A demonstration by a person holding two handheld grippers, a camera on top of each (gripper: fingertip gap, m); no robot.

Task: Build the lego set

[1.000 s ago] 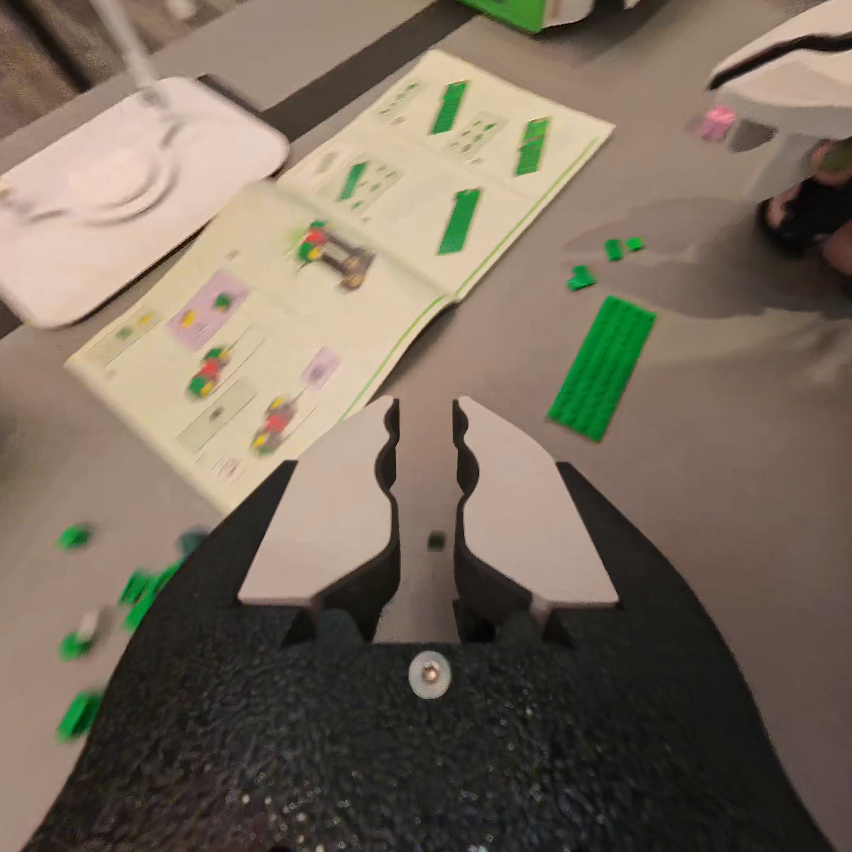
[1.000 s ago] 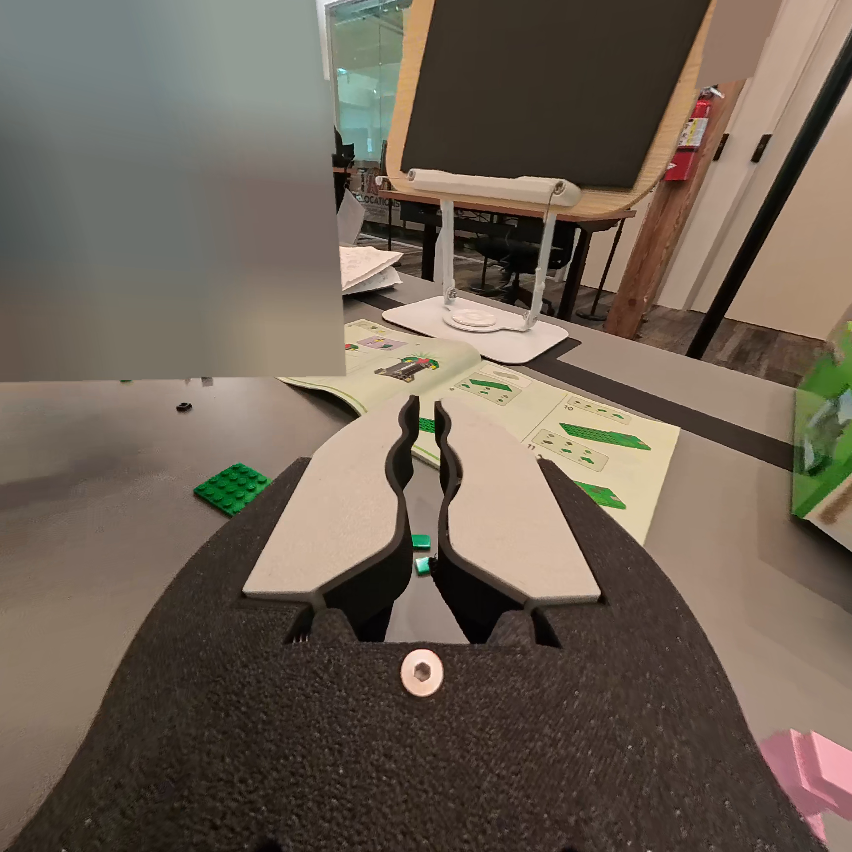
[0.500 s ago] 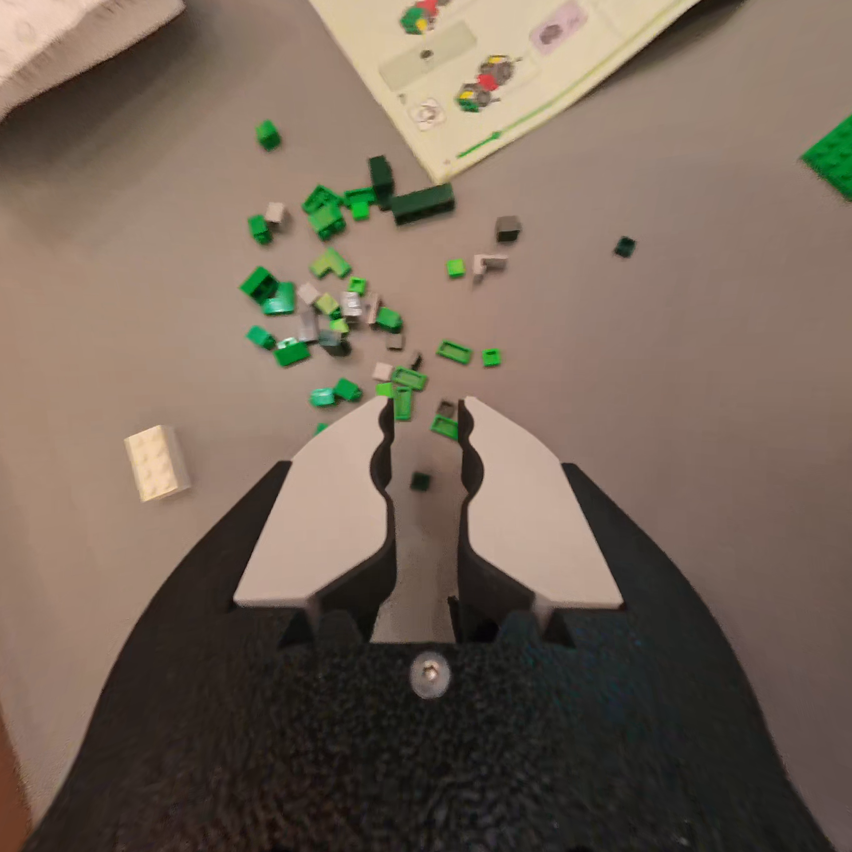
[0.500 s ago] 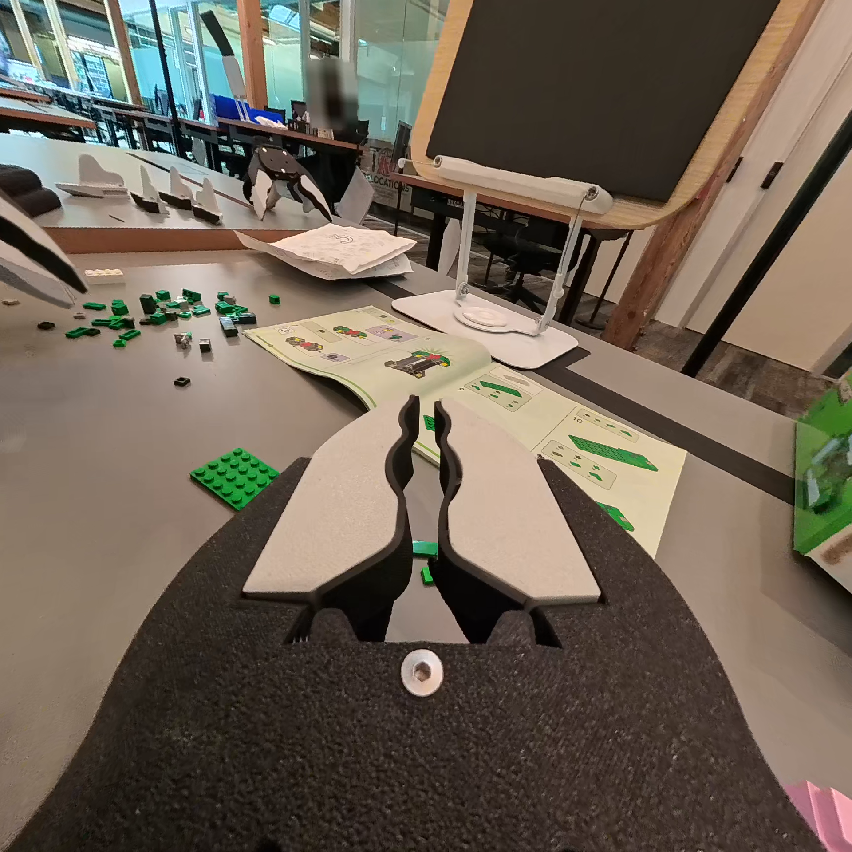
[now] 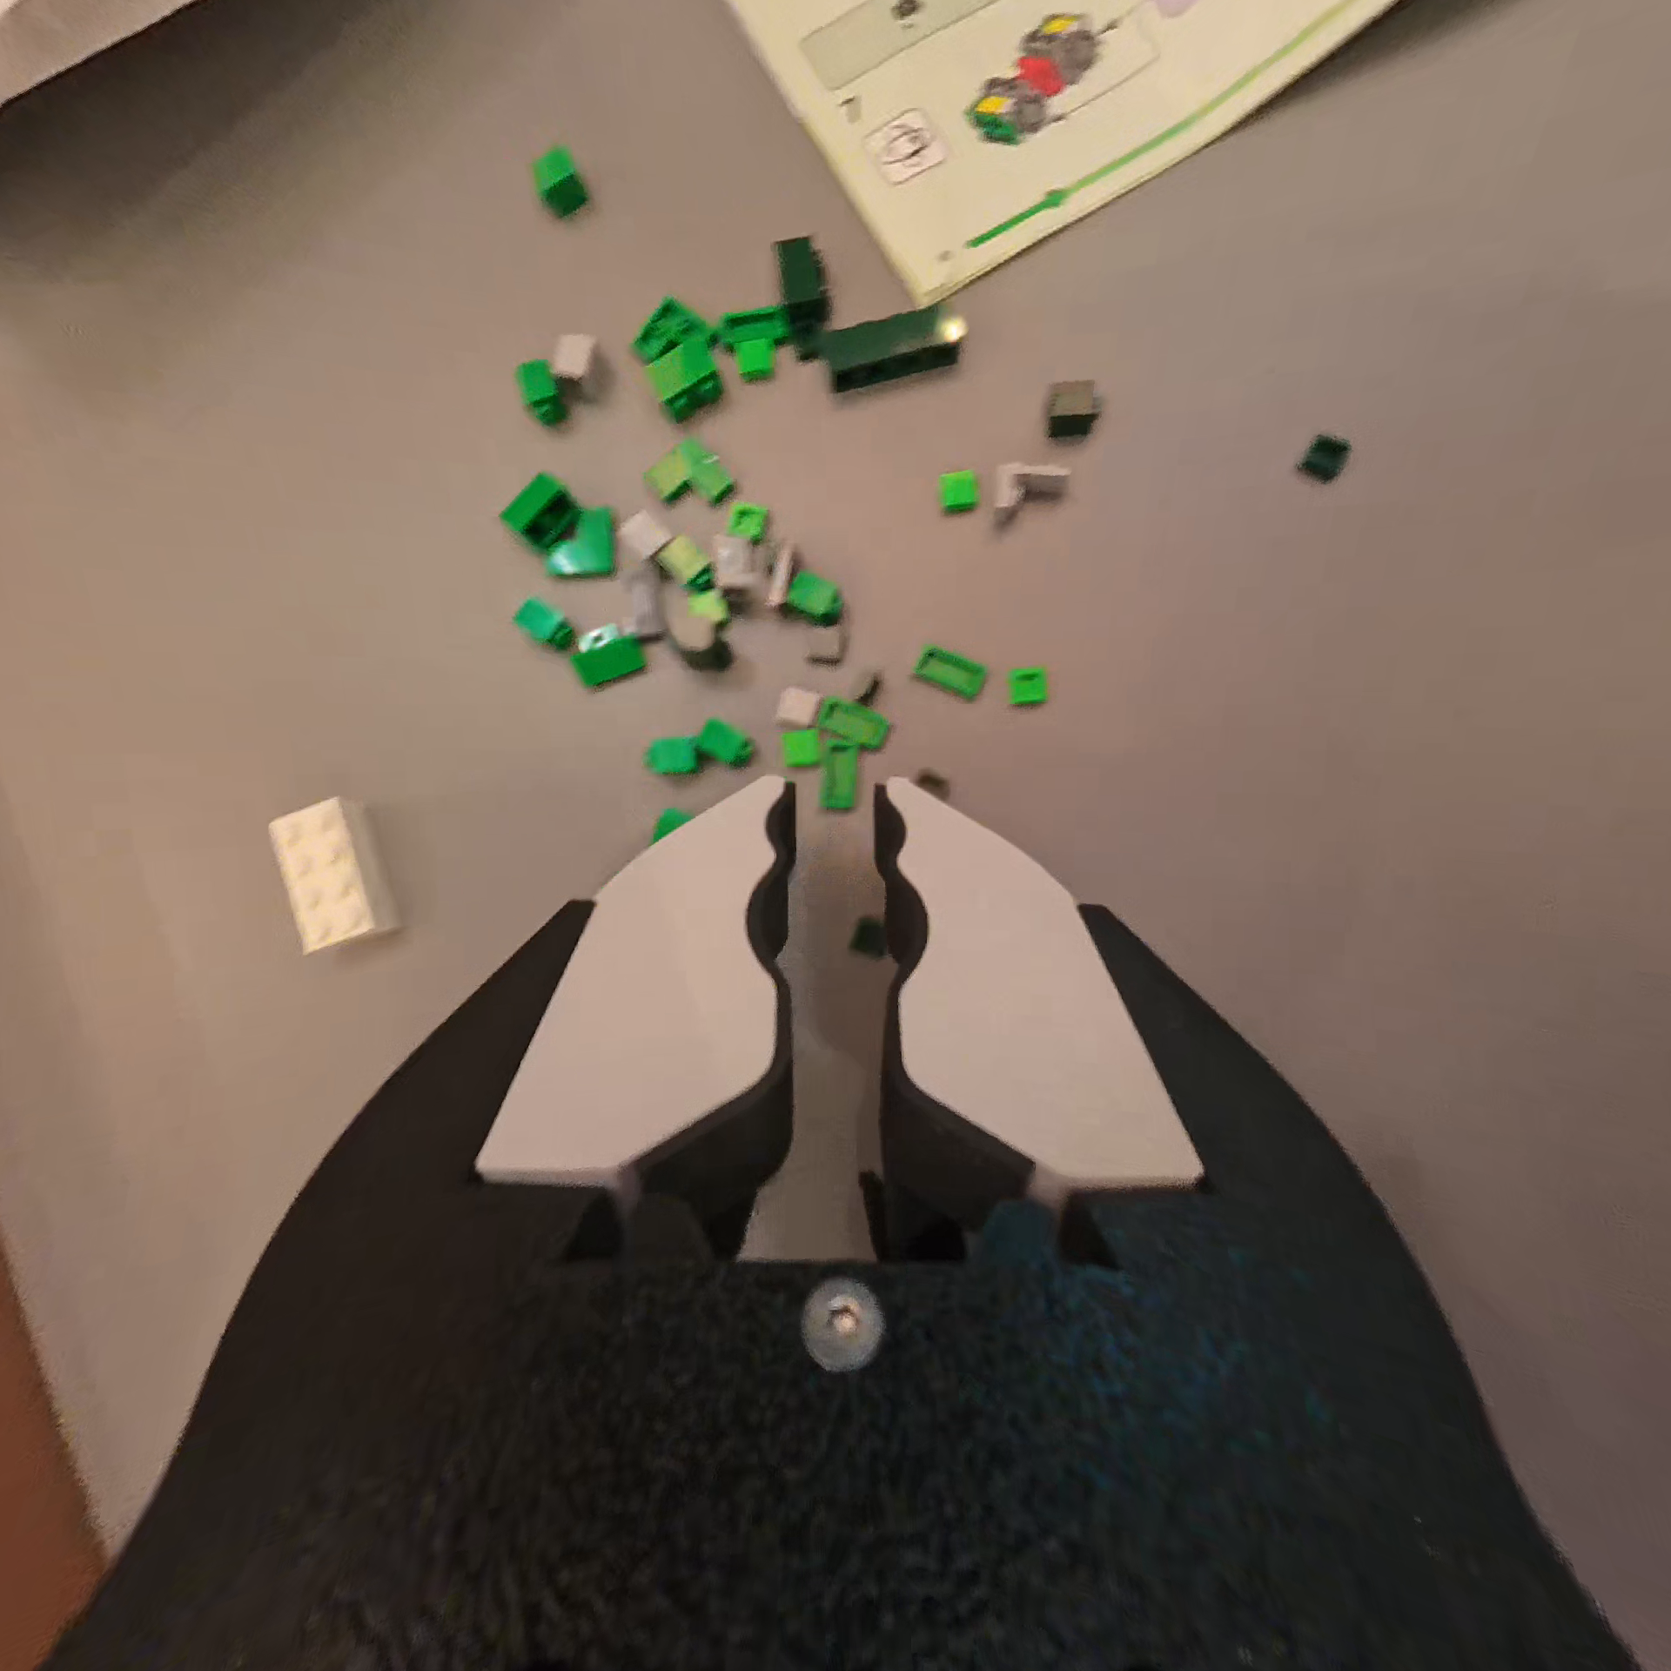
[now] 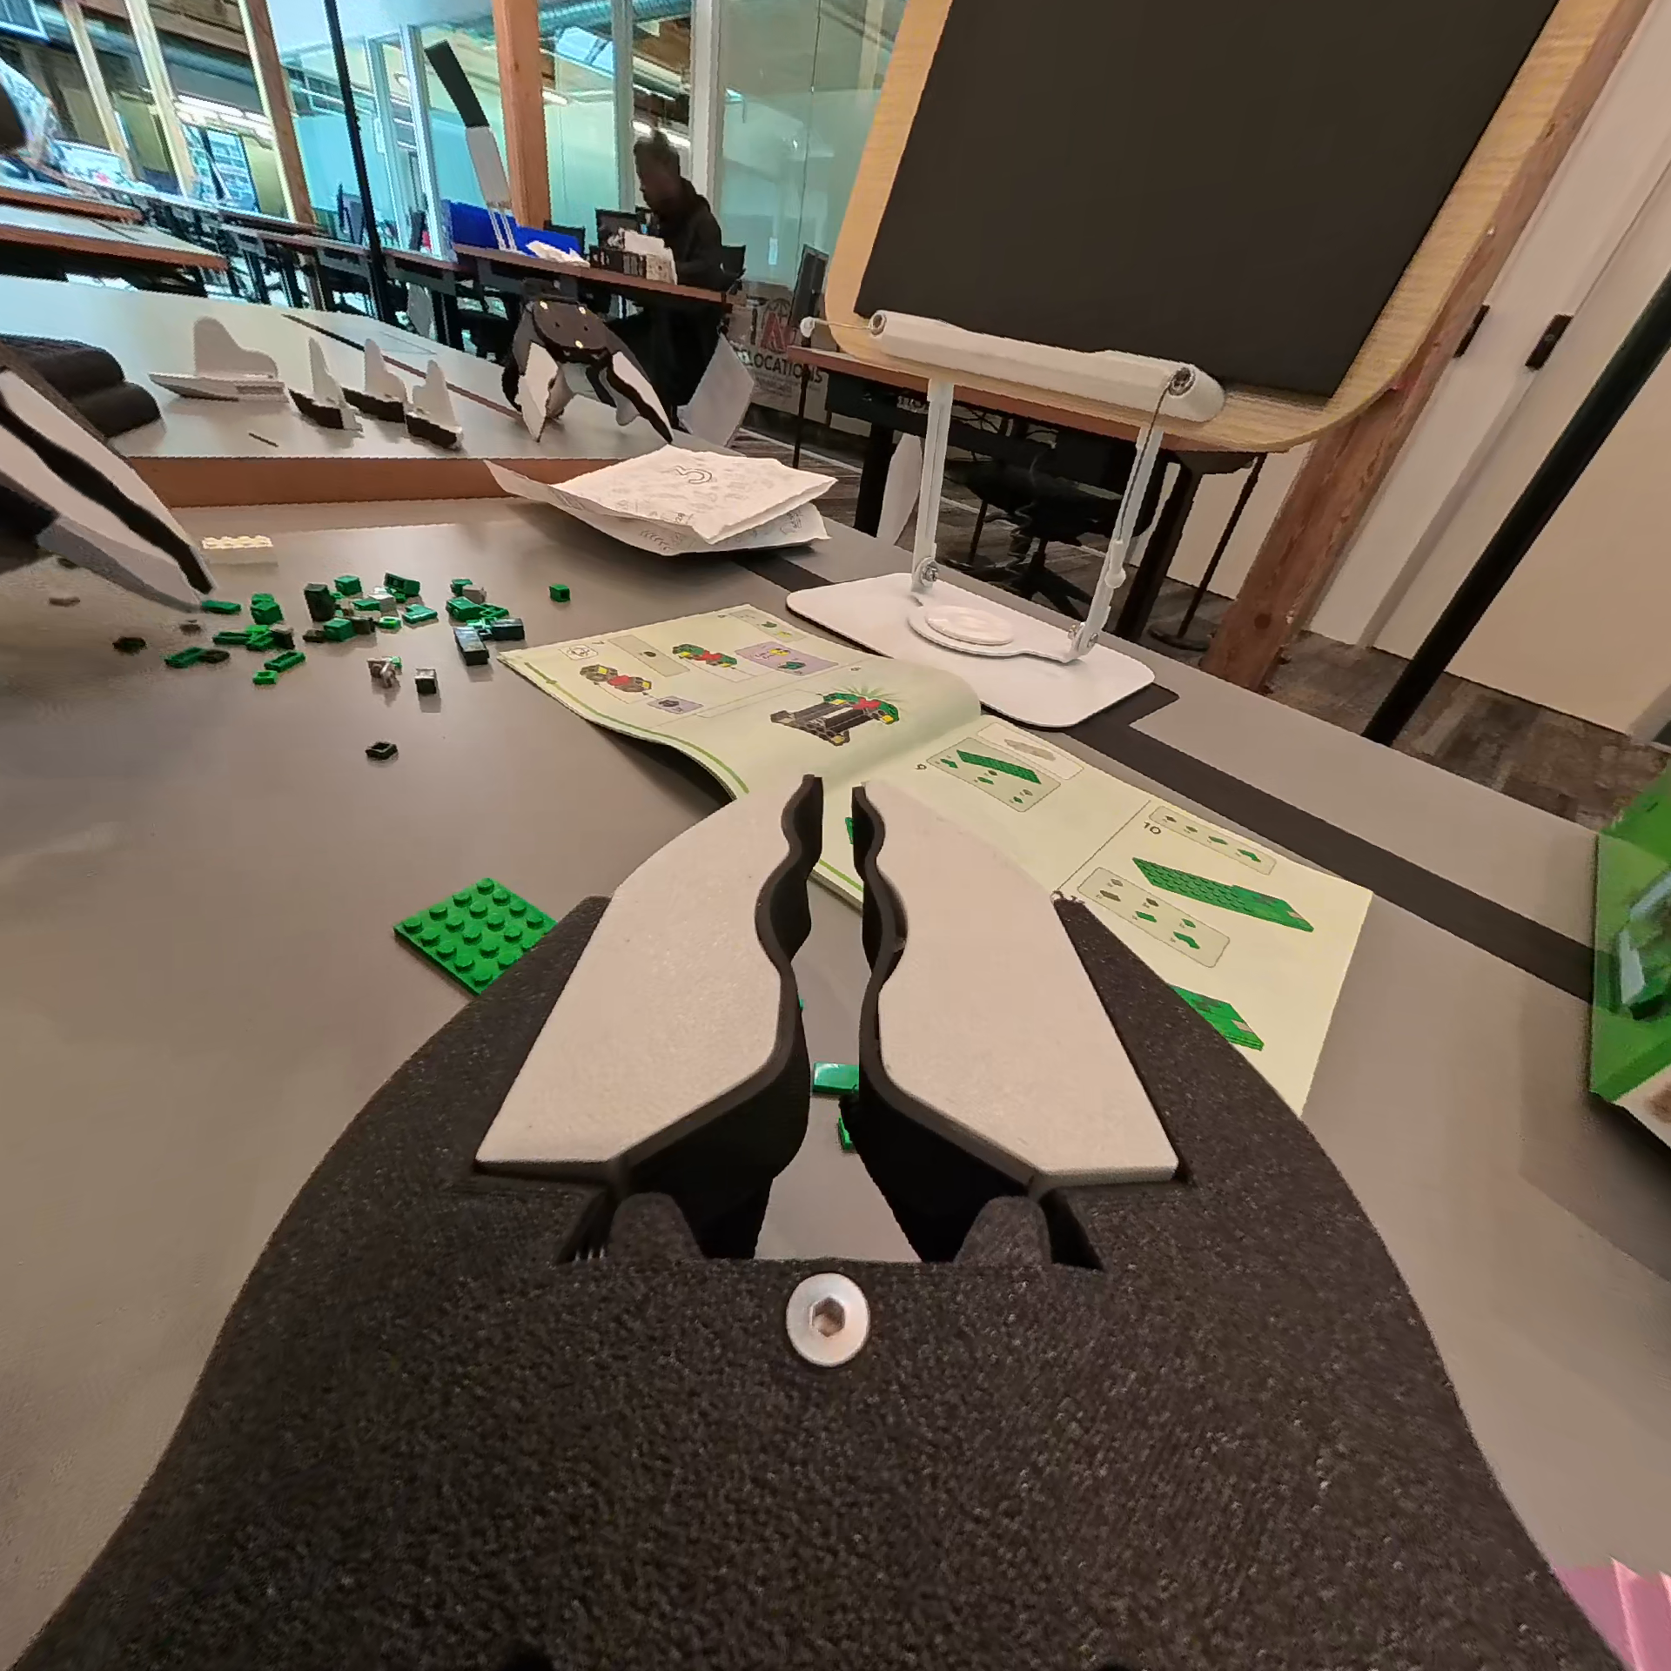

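My left gripper (image 5: 836, 791) hangs just above a scattered pile of small green and grey lego pieces (image 5: 687, 542). Its jaws are a narrow gap apart and empty. A small green plate (image 5: 839, 776) lies on the table right at its fingertips. My right gripper (image 6: 836, 796) is almost shut, with only a slit showing, and holds nothing. It hovers low over the near edge of the open instruction booklet (image 6: 904, 723), with a green baseplate (image 6: 475, 931) to its left and small green pieces (image 6: 834, 1076) under it. The left gripper also shows at the far left of the right wrist view (image 6: 118, 533), over the pile (image 6: 362, 615).
A white 2x4 brick (image 5: 333, 873) lies left of the pile. The booklet's corner (image 5: 1040, 118) is beyond the pile. A white stand (image 6: 977, 633), crumpled paper (image 6: 687, 493), a green box (image 6: 1628, 977) and a pink piece (image 6: 1619, 1619) are on the grey table (image 6: 181, 904). The white 2x4 brick (image 5: 333, 873) lies around 11 cm away from my left fingertips.
My left gripper has swung from over the booklet to the pile and come down closer to the pieces. The right gripper has stayed in place, tilting only slightly.
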